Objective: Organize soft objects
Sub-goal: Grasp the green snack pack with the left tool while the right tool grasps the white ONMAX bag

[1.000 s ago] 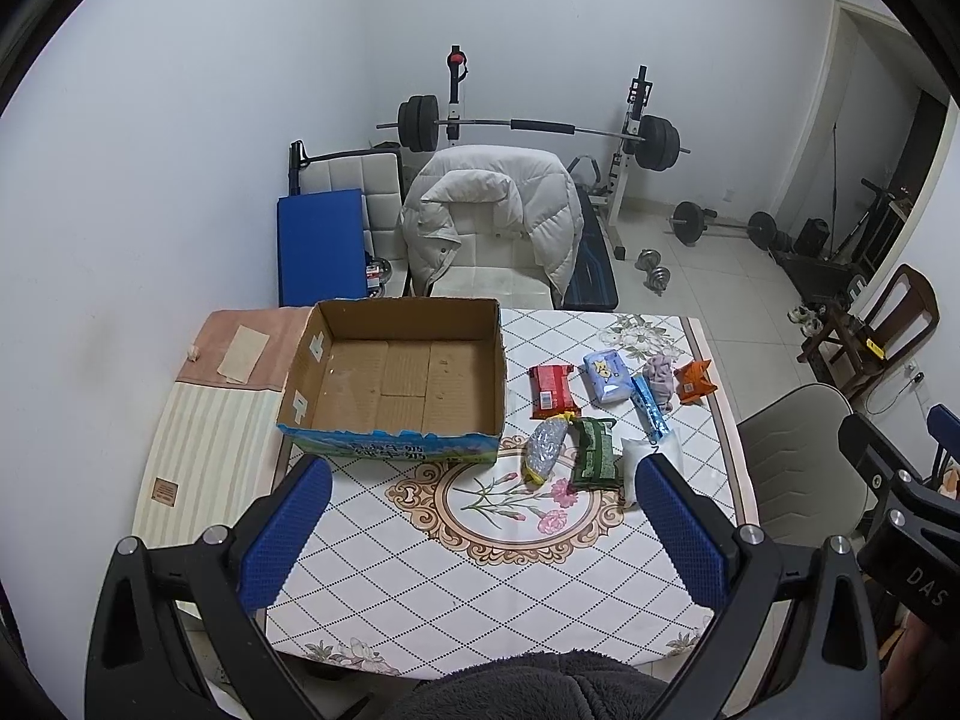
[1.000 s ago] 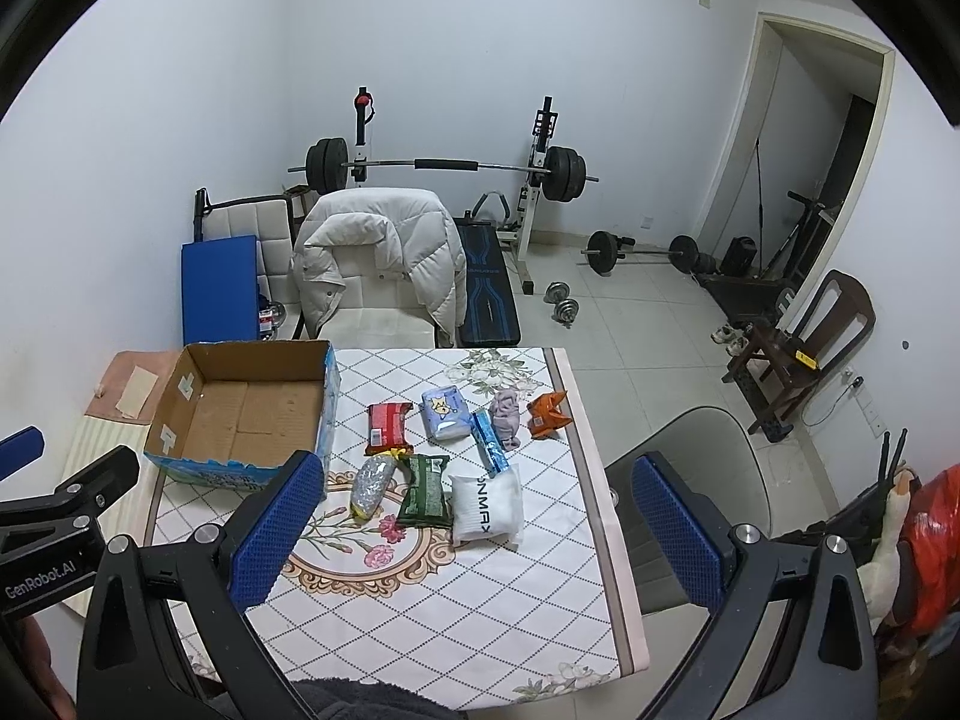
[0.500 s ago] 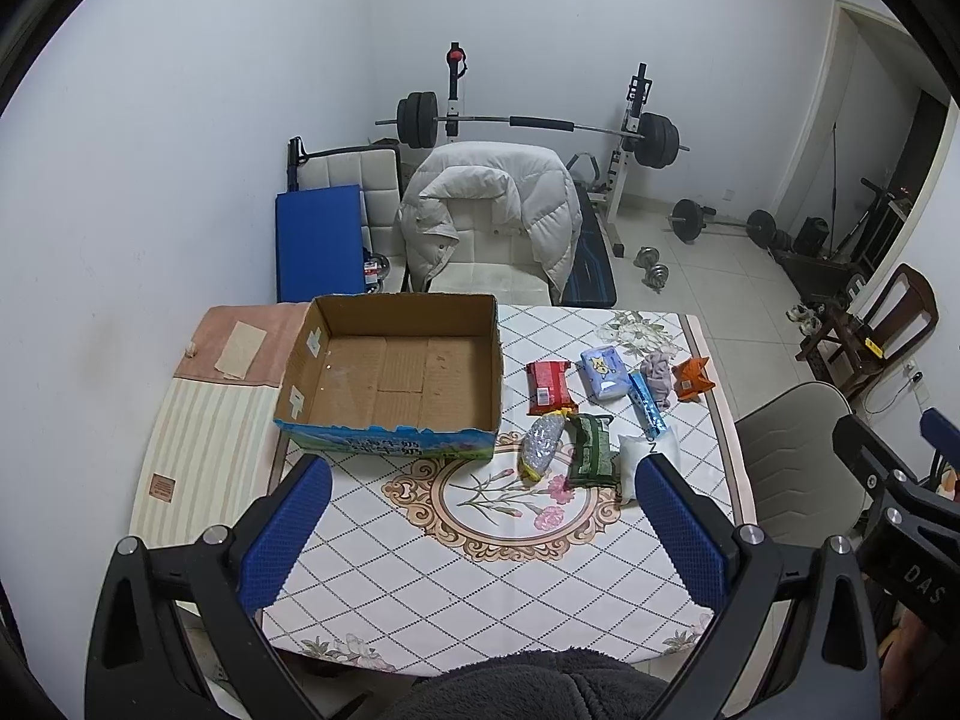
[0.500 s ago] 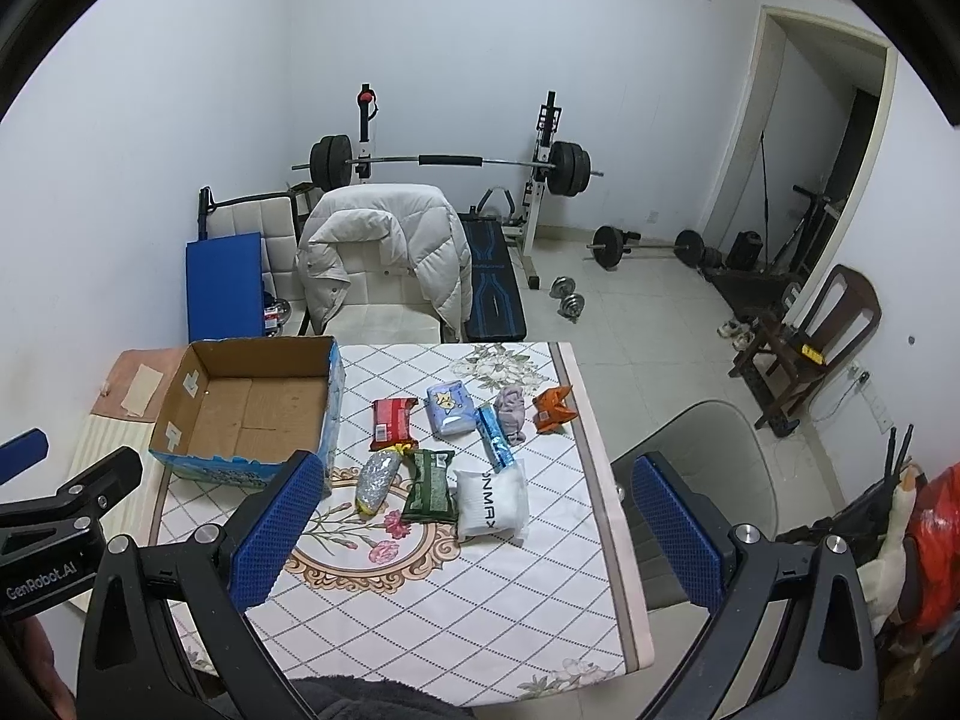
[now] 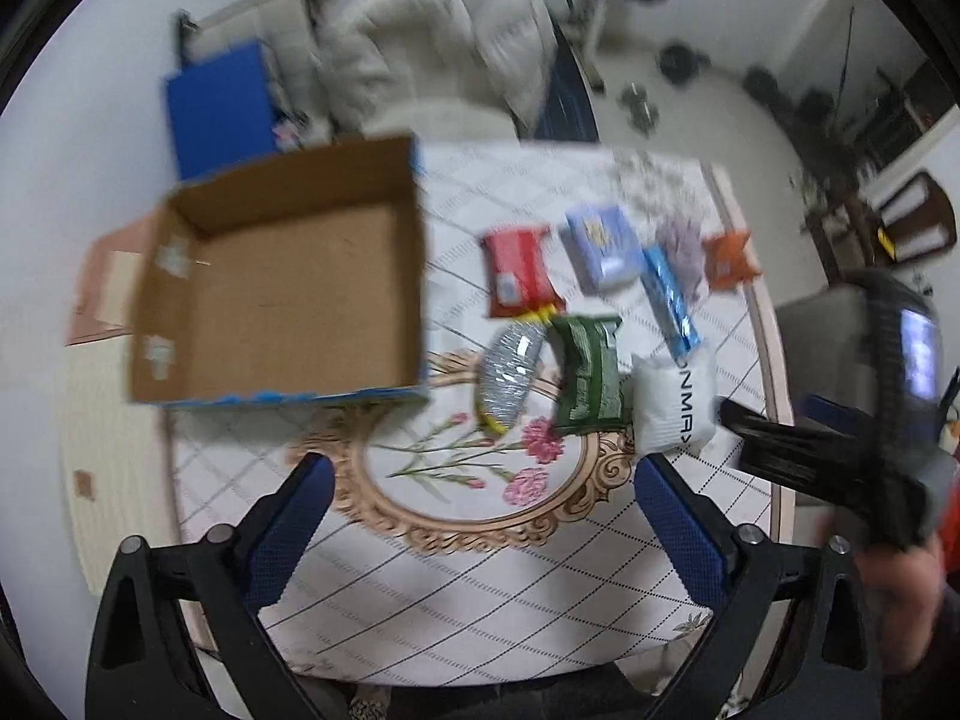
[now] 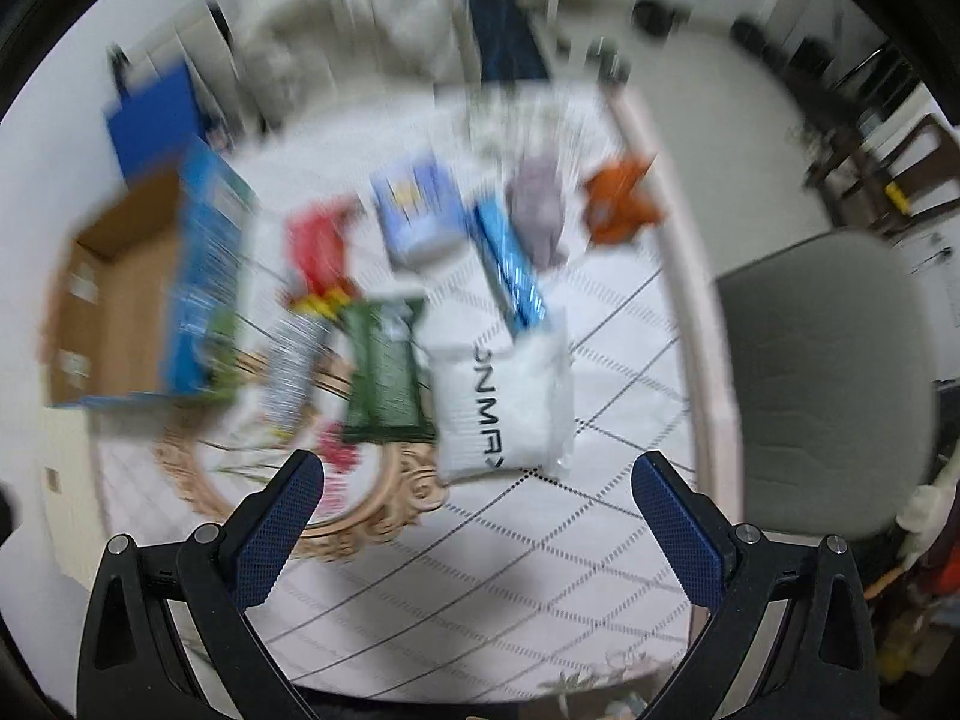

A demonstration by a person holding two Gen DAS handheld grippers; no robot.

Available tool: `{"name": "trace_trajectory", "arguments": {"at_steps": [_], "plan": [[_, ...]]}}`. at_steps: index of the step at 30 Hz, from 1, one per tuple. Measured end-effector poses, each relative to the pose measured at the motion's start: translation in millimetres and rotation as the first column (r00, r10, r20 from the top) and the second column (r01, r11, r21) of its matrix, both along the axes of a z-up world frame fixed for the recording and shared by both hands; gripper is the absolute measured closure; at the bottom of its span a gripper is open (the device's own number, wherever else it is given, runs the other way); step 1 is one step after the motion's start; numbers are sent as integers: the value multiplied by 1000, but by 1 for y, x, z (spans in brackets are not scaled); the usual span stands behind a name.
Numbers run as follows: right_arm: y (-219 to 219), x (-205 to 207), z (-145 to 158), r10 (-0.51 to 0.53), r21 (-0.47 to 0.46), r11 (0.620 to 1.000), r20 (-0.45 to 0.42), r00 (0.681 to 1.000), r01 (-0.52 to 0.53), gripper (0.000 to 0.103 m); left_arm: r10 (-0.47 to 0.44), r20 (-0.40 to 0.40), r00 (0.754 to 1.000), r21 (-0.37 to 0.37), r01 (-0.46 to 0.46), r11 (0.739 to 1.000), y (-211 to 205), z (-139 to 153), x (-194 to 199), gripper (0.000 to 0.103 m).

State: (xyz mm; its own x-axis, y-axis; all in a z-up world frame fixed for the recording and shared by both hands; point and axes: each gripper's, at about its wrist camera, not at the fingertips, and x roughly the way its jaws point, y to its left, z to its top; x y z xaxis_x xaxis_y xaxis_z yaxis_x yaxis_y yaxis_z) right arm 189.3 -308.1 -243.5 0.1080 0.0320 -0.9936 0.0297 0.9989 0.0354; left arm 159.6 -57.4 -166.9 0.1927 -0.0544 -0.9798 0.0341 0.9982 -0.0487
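Motion-blurred table [image 6: 600,516] shows eight packets and one cardboard box [image 5: 288,276] ahead of both grippers' wide, empty jaws.

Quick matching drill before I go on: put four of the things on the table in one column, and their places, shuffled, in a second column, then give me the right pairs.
Things:
1. cardboard box
2. white packet
3. orange packet
4. green packet

Places:
A. far right end of the back row
B. between the silver packet and the white packet
C. left side of the table, open top, nothing inside
D. right end of the front row

Pairs: 1-C, 2-D, 3-A, 4-B
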Motion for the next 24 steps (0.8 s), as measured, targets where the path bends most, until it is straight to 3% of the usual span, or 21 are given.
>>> {"name": "trace_trajectory", "arguments": {"at_steps": [4, 8, 10, 18, 24], "plan": [[-2, 31, -93, 22, -22, 999, -133, 991, -25, 0, -22, -110, 994, 25, 25, 999, -23, -58, 35, 22], [-3, 41, -143, 28, 3, 1000, -235, 972, -28, 2, -26, -203, 979, 9, 28, 1000, -36, -102, 57, 22], [-5, 36, -150, 52, -26, 998, -230, 972, -59, 5, -38, -238, 971, -11, 36, 999, -46, -118, 64, 22], [-67, 11, -158, -27, 5, 1000, -293, 956, 30, 7, -108, -382, 918, -91, 79, 993, -98, -189, 90, 22], [-82, 4, -160, -32, 59, 997, -310, 950, 53, 1, -119, -436, 892, -71, 97, 993, -122, -227, 103, 22]]}}
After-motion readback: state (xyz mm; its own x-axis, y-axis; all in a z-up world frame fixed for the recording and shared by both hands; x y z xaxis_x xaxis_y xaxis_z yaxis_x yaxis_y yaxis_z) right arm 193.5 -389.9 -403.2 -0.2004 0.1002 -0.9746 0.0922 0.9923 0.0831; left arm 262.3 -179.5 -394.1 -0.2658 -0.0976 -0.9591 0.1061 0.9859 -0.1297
